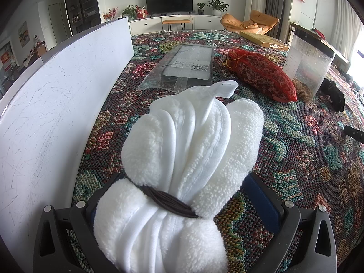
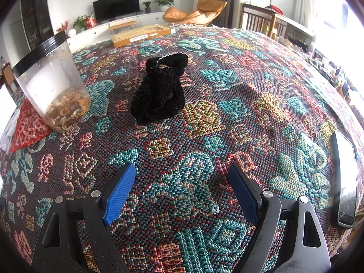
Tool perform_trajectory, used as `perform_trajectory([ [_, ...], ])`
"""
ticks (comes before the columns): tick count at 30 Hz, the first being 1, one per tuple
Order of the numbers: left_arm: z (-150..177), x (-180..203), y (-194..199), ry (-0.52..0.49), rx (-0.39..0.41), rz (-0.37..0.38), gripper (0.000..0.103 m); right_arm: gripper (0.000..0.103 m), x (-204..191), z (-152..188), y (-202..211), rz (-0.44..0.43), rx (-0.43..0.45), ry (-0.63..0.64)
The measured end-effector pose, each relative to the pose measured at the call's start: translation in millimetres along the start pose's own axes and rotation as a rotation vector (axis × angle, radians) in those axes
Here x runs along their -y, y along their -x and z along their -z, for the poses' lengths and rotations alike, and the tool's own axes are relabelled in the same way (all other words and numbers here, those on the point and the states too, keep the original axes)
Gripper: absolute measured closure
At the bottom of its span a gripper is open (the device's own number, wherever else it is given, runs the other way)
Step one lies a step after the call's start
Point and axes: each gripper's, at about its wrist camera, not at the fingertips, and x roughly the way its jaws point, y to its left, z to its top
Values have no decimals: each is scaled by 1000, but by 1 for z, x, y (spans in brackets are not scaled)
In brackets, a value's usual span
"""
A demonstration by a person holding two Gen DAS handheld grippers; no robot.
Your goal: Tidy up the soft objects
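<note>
My left gripper (image 1: 182,195) is shut on a white fluffy towel bundle (image 1: 193,141) tied with a dark hair band (image 1: 168,202), held just above the patterned cloth beside a white board (image 1: 56,95). A red pouch (image 1: 261,77) lies ahead to the right; it also shows at the left edge of the right wrist view (image 2: 27,127). My right gripper (image 2: 182,179) is open and empty over the cloth. A black velvet bundle (image 2: 159,93) lies ahead of it, apart from the fingers; it shows at the far right in the left wrist view (image 1: 334,93).
A clear plastic jar (image 2: 54,84) with dried bits stands left of the black bundle. A plastic-wrapped dark case (image 1: 186,66) lies ahead of the towel. A flat cardboard box (image 2: 141,34) sits at the far edge. A dark phone-like slab (image 2: 345,179) lies at right.
</note>
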Motion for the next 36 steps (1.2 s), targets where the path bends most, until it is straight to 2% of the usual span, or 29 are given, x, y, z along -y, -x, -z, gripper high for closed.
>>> perform_trajectory([
  [16, 0, -1, -1, 1, -7, 2, 0, 18, -1, 0, 0, -1, 1, 0],
  [19, -5, -1, -3, -16, -61, 14, 0, 16, 2, -1, -1, -29, 1, -5],
  [21, -11, 0, -3, -42, -124, 46, 0, 17, 16, -12, -5, -117, -24, -35],
  [23, -14, -2, 5, -56, -116, 61, 0, 18, 42, -29, -9, -229, -78, -152],
  [26, -19, -2, 9, -67, -126, 81, 0, 18, 69, -65, -24, -267, -167, -298],
  [28, -23, 0, 4, -75, -154, 92, 0, 18, 64, -88, -35, -266, -216, -271],
  [30, -26, 4, 0, -89, -169, 84, 0, 18, 45, -105, -42, -253, -205, -188],
  [31, -27, 5, -3, -94, -174, 77, 8, 19, 33, -110, -46, -246, -185, -146],
  [32, -27, 5, -4, -93, -176, 65, 21, 28, 22, -112, -53, -231, -181, -103],
  [33, -28, 3, -3, -87, -173, 35, 46, 85, 12, -111, -64, -208, -211, -62],
  [34, -31, -2, 1, -68, -164, 55, 54, 81, 5, -110, -76, -177, -267, -32],
  [36, -36, -17, 15, 19, -149, 149, 56, 82, 3, -116, -67, -126, -224, -44],
])
